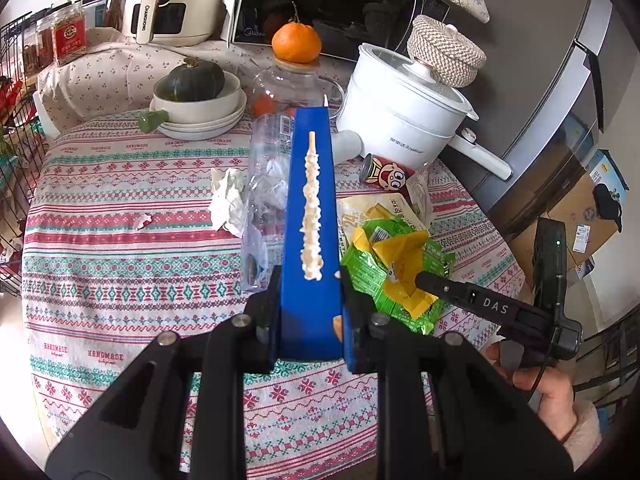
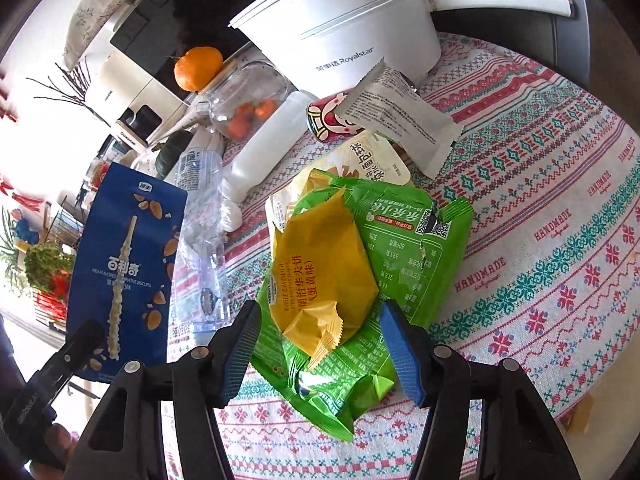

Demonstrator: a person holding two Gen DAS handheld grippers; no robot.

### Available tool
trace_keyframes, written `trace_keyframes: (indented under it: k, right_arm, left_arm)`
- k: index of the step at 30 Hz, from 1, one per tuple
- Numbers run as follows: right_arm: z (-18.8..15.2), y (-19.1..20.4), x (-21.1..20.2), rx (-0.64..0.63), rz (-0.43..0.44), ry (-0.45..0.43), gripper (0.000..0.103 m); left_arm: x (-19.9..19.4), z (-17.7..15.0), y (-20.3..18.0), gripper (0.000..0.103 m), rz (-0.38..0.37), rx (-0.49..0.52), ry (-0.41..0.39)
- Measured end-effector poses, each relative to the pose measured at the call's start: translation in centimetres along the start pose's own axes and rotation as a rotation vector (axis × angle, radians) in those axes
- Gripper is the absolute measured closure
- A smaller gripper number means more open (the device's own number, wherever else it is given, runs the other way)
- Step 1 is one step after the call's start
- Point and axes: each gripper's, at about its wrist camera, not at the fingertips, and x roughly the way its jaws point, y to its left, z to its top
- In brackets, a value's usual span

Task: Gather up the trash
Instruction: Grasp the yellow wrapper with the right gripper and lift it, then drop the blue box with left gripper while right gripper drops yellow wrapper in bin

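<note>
My left gripper point(image 1: 308, 316) is shut on a blue biscuit box point(image 1: 310, 216) and holds it upright above the table; the box also shows at the left of the right wrist view point(image 2: 128, 264). My right gripper point(image 2: 320, 356) is open, its jaws on either side of a yellow wrapper point(image 2: 320, 276) that lies on a green snack bag point(image 2: 360, 312). That pile shows in the left wrist view point(image 1: 392, 264) with the right gripper point(image 1: 420, 280) over it. A crushed clear plastic bottle point(image 1: 264, 200), crumpled tissue point(image 1: 228, 200), a red can point(image 1: 384, 174) and a white wrapper point(image 2: 400, 120) lie nearby.
A patterned cloth covers the round table point(image 1: 120, 280). At the back stand a white electric pot point(image 1: 404, 120), a glass jar with an orange on top point(image 1: 296, 42), bowls with a green squash point(image 1: 196, 92), a microwave point(image 1: 340, 4) and an air fryer point(image 1: 168, 4). A wire rack point(image 1: 12, 160) is at the left.
</note>
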Motion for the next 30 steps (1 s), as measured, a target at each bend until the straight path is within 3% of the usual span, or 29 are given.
trace_keyframes:
  k: [5, 7, 13, 22, 27, 30]
  right_arm:
    - [0.2, -0.7, 1.9, 0.052, -0.009, 0.012, 0.056]
    - [0.2, -1.1, 2.4, 0.062, -0.002, 0.019, 0.074]
    - [0.1, -2.0, 1.4, 0.088, 0.042, -0.002, 0.083]
    - [0.3, -2.6, -6.5, 0.041, 0.072, -0.133, 0.083]
    - [-0.2, -4.9, -12.4, -0.002, -0.026, -0.205, 0.083]
    - [-0.8, -8.4, -15.8, 0.017, -0.107, -0.234, 0.083]
  left_arm:
    - [0.2, -0.2, -0.1, 0.078, -0.004, 0.006, 0.009]
    - [0.2, -0.3, -0.2, 0.078, -0.004, 0.008, 0.01]
    - [-0.2, -0.1, -0.4, 0.078, -0.007, 0.009, -0.008]
    - [-1.4, -0.4, -3.6, 0.078, -0.077, 0.072, -0.048]
    - [-0.9, -1.5, -8.4, 0.078, -0.153, 0.174, -0.013]
    - [-0.3, -2.8, -12.2, 0.078, -0.218, 0.246, 0.034]
